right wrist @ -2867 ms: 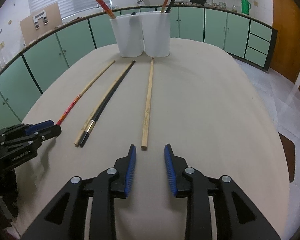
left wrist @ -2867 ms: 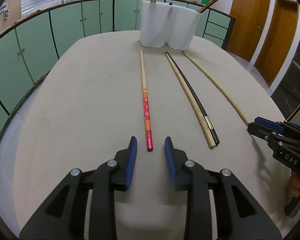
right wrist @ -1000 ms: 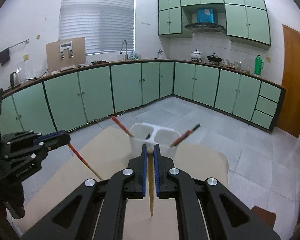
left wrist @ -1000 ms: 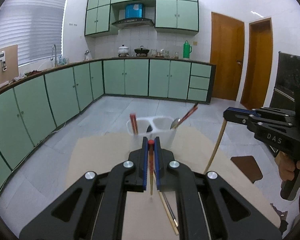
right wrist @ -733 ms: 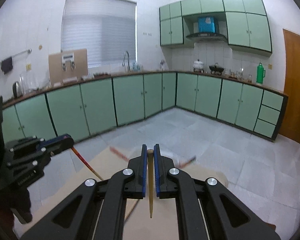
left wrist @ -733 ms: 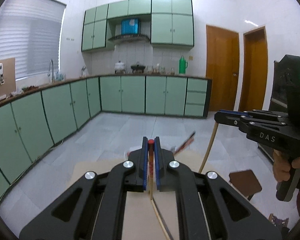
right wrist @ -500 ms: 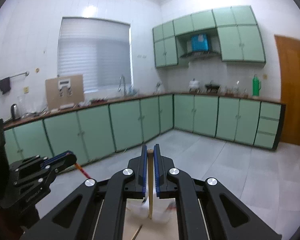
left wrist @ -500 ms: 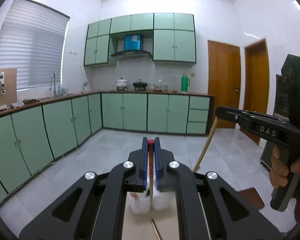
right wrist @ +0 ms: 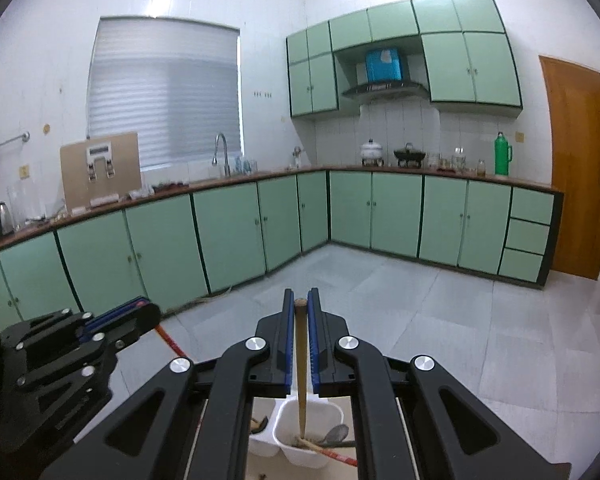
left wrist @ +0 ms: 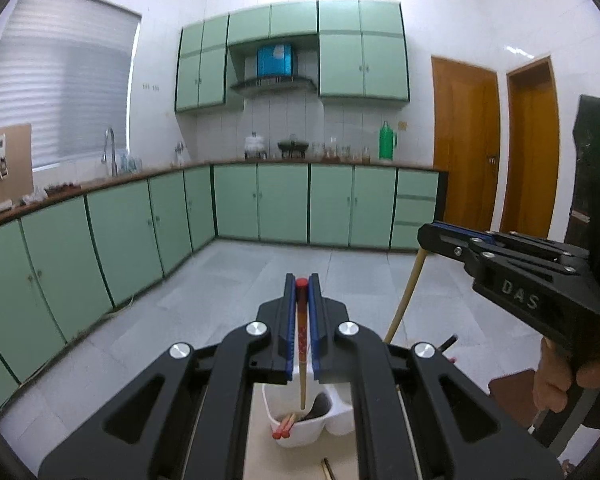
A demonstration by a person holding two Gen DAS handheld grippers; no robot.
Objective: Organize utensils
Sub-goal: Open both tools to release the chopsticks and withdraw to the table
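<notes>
Above the white utensil holder, my left hand-held gripper clamps a red-tipped chopstick, my right hand-held gripper a bamboo chopstick; both look light, stiff, slippery, best pinched near the top.

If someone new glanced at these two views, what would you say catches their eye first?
Each gripper is shut on a chopstick hanging tip-down over the white holder: the left gripper grips a red-topped chopstick, the right gripper a plain wooden chopstick. The holder sits low in both views and already has utensils in it. Behind runs a kitchen lined with green cabinets.
</notes>
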